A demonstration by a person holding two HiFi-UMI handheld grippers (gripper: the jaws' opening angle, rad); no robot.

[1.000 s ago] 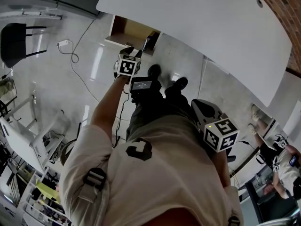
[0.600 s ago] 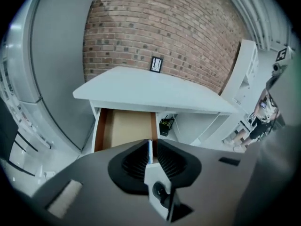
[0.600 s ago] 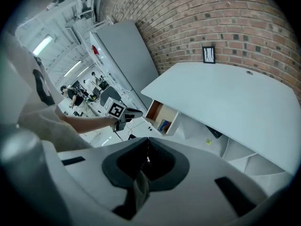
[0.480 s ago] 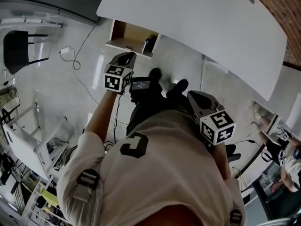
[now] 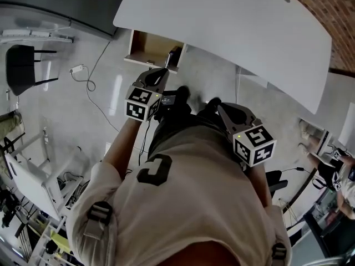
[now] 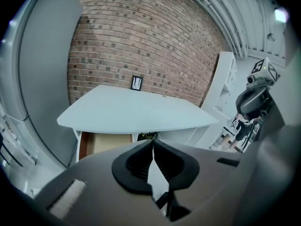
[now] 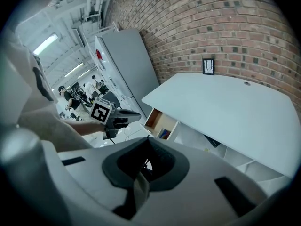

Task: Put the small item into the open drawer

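Observation:
Under the white table [image 5: 233, 21] a wooden drawer [image 5: 145, 46] stands open, with a small dark item [image 5: 173, 55] lying at its right end. In the left gripper view the drawer [image 6: 106, 142] and the item [image 6: 147, 136] sit just beyond the jaw tips. My left gripper [image 5: 162, 72] hangs short of the drawer front; its jaws are closing, their tips meet, and nothing is between them [image 6: 152, 143]. My right gripper [image 5: 220, 106] is held by my waist, shut and empty [image 7: 146, 138]. The right gripper view also shows the drawer [image 7: 160, 121] and the left gripper [image 7: 136, 115].
A black chair [image 5: 22, 60] stands at the left, with a cable and plug [image 5: 77, 69] on the pale floor. White shelving [image 5: 28, 170] lies at the lower left. My shoes [image 5: 183, 93] are under the table edge. A brick wall [image 6: 141, 41] is behind the table.
The left gripper has drawn back from the drawer toward my body and its jaws have closed with nothing in them. The small item stays in the drawer. The right gripper barely moved.

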